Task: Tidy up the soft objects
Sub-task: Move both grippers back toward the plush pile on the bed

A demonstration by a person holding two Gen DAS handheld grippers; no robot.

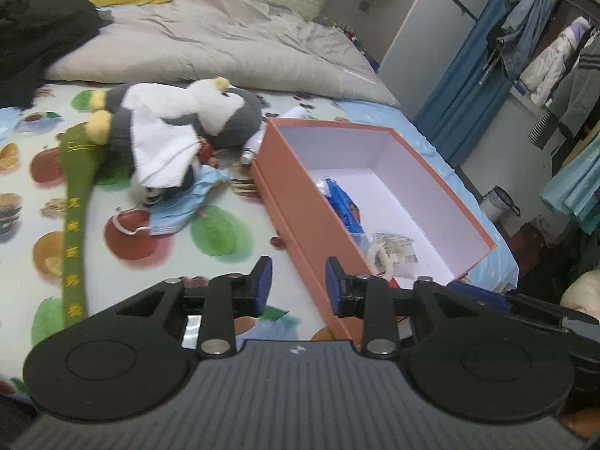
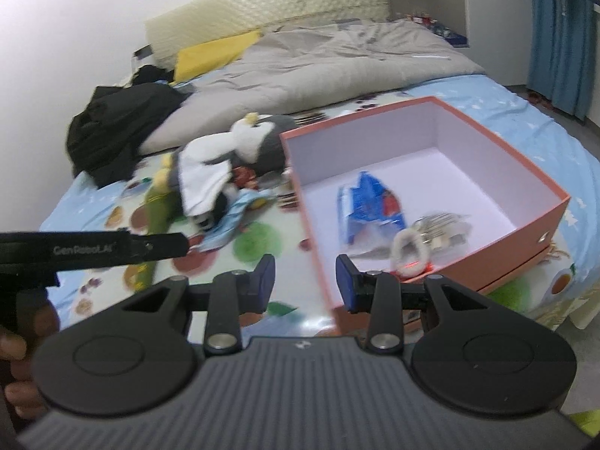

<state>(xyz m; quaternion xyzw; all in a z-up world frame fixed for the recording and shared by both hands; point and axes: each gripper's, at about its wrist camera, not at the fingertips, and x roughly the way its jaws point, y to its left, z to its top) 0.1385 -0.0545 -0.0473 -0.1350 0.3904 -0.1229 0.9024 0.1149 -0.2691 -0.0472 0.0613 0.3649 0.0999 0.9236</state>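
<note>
Left gripper (image 1: pixel 296 281) and right gripper (image 2: pixel 304 279): both part open, empty, above the near corner of the orange box (image 1: pixel 300 202). Next pick likely the penguin plush (image 1: pixel 180 120) left of it: grab the body, not the white cloth (image 1: pixel 165 150).

A wide bed with a fruit-printed sheet (image 1: pixel 157 258) fills the room. At twelve o'clock, a cream quilted headboard (image 2: pixel 262 7) meets the plain white wall (image 2: pixel 75 11). Blue curtains (image 1: pixel 476 56) hang at two o'clock beside a rack of hanging clothes (image 1: pixel 555 60).
</note>
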